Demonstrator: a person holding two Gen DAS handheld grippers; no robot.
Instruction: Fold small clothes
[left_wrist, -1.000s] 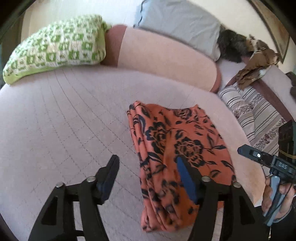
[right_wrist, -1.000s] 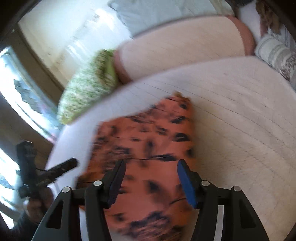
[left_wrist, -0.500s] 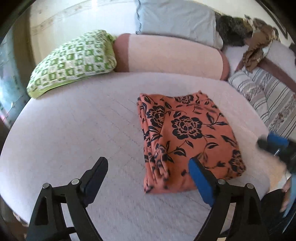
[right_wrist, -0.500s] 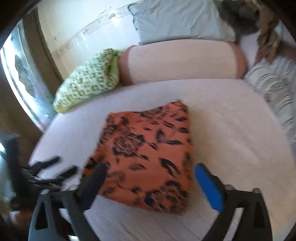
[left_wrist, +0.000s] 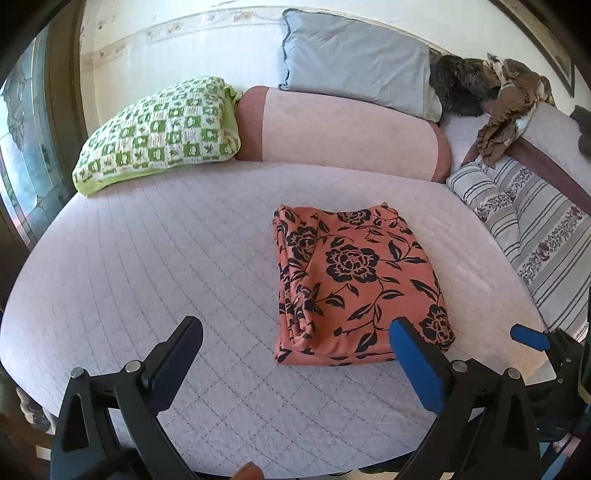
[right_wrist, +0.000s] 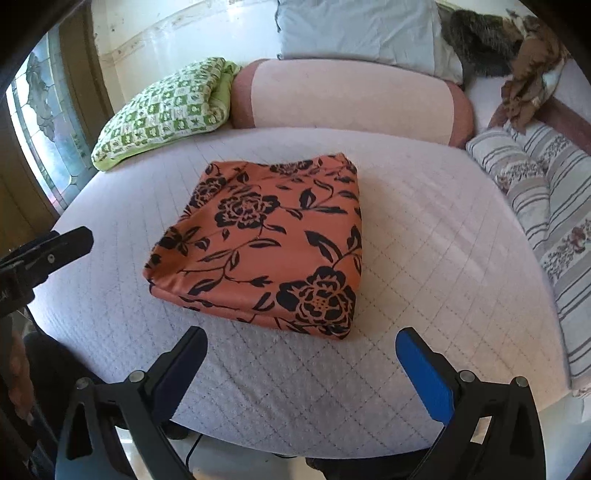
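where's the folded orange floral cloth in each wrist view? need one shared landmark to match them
Left wrist: folded orange floral cloth lies right of centre on the quilted bed cover, just beyond the blue finger.
Right wrist: the cloth lies centre-left, ahead of the open jaws.
Shared landmark: green checked pillow, far left, next to the pink bolster.

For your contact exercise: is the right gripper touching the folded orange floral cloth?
Apart. The right wrist view shows bare quilt between the open right gripper and the folded orange floral cloth.

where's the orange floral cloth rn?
Orange cloth lies folded on the quilted bed, right of centre in the left wrist view, centre in the right, nearer than the pink bolster, untouched by either gripper.
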